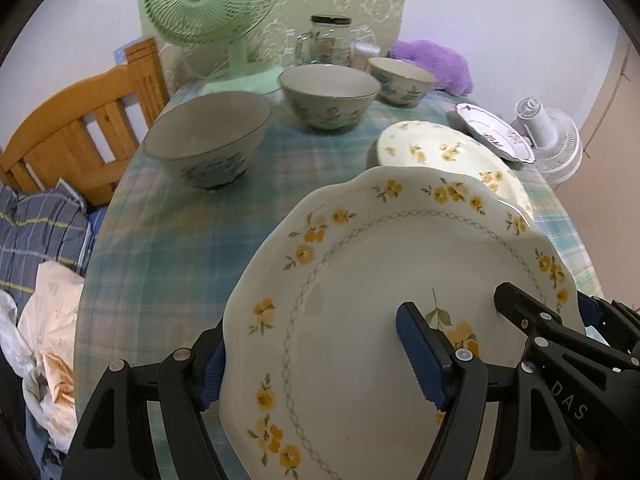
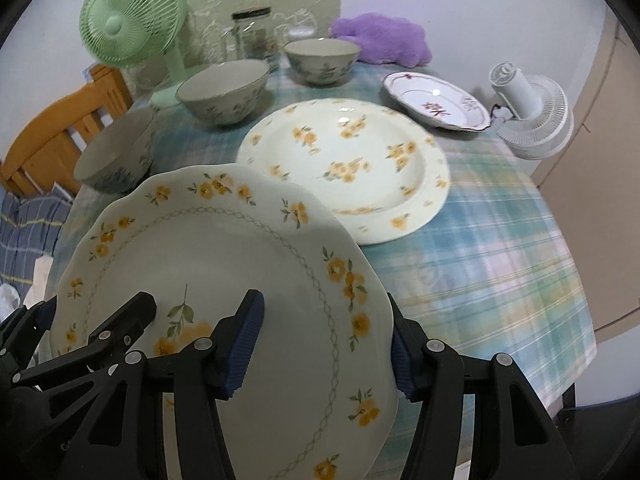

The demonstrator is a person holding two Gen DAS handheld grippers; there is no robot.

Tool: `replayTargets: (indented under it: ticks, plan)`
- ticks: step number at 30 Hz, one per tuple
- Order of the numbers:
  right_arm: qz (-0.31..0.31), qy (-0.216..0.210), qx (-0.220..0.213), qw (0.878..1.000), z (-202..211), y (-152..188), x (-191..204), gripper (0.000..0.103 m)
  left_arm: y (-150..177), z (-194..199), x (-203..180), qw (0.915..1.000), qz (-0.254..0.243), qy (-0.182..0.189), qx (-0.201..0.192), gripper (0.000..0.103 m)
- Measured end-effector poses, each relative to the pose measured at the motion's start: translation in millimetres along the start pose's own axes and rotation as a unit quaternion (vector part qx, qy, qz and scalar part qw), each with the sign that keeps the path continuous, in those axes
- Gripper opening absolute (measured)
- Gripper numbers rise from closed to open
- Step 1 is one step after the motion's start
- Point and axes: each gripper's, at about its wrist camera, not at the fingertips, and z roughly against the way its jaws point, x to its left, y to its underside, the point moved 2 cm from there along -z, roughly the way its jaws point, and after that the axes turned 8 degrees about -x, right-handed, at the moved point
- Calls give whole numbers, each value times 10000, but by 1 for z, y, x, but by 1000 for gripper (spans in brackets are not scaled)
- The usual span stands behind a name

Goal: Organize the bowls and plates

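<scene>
Both grippers hold one scalloped white plate with yellow flowers (image 1: pixel 360 280) (image 2: pixel 224 264) above the table. My left gripper (image 1: pixel 316 364) straddles its left rim, one finger over the plate and one outside the rim. My right gripper (image 2: pixel 324 344) straddles its right rim in the same way. A round cream plate with yellow flowers (image 2: pixel 348 164) (image 1: pixel 444 152) lies on the table just beyond. A smaller plate with a dark rim (image 2: pixel 436 100) (image 1: pixel 496 132) lies farther right. Three floral bowls stand behind: near left (image 1: pixel 208 140) (image 2: pixel 116 156), middle (image 1: pixel 328 92) (image 2: pixel 224 90), far (image 1: pixel 402 78) (image 2: pixel 322 60).
The table has a plaid cloth (image 2: pixel 480 248). At the back stand a green fan (image 1: pixel 208 4), a glass jar (image 1: pixel 328 40) and a purple plush (image 2: pixel 380 38). A white fan (image 2: pixel 532 116) sits off the right edge. A wooden chair (image 1: pixel 72 132) and bedding (image 1: pixel 36 232) are on the left.
</scene>
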Motion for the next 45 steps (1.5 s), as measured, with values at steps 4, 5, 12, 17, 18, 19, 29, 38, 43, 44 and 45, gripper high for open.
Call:
replayTargets:
  ticks: [4,5,12,17,18,19,29,38,43,44,45]
  plan:
    - [-107,1,1,9999,-3,-1,-20,61,-1,-3,-20,9999,-108,3,25,76]
    - [-129,3,8,9999,-4,-2,-24,61,-2,-4,-24,9999,-123,-3,28,76]
    - [-64,-37,2,10000,-8,-8,-64,61,-9,-12,-65,10000,17,-32,57,76]
    - [72,33,-20,10000,-9,-15,-97,61,-14,-20,-98,9999,109,45,49,76]
    - [70,52,-16,10000,-10,-17,-106,61,-15,-21,-105,9999,104,51,54,76]
    - [69,65,-3,10000,-12,-18,-114,61,-15,-24,-113,9999,106,59,68,76]
    - [110,105,75,9999,-26,-27,-173,61,-18,-45,-168,9997,157,87,150,76]
    - [92,187,266,9994,-43,-25,-220,61,-10,-66,-213,9990,182,155,389,76]
    - [100,220,389,9989,-52,-20,-239,61,-5,-80,-230,9979,236,190,566,76]
    - [101,220,434,9988,-55,-18,-243,61,-4,-83,-232,9976,252,188,614,76]
    - [101,219,482,9985,-58,-15,-246,61,-2,-85,-235,9976,249,160,628,76]
